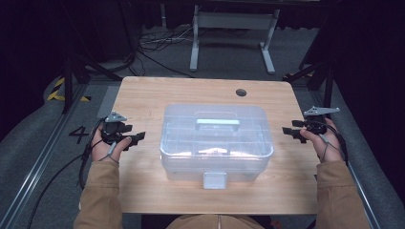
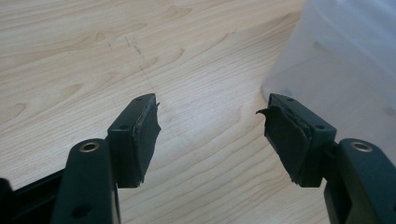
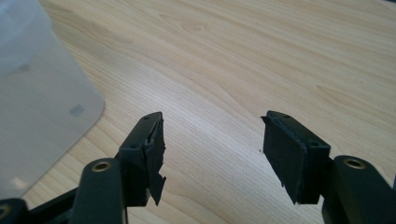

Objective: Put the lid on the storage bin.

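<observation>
Two released tools, left tool (image 1: pixel 136 139) and right tool (image 1: pixel 290 131), flanking the box (image 1: pixel 216 143) (long axis crosswise, latch toward the person).

A clear lidded plastic storage box (image 1: pixel 217 143) stands mid light wooden table (image 1: pixel 143 90), blocking any straight pass across. Bare wood lies at its 9 o'clock, where the left hand-held gripper (image 1: pixel 138 137) hangs with jaws apart, and at 3 o'clock by the right hand-held gripper (image 1: pixel 288 132). The 12 o'clock strip is bare apart from a round cable hole (image 1: pixel 241 92).

Your left hand-held gripper (image 2: pixel 210 128) holds its jaws wide apart over the bare wooden tabletop (image 2: pixel 93 56), with the clear plastic box (image 2: pixel 345 60) just beside its right jaw.
</observation>
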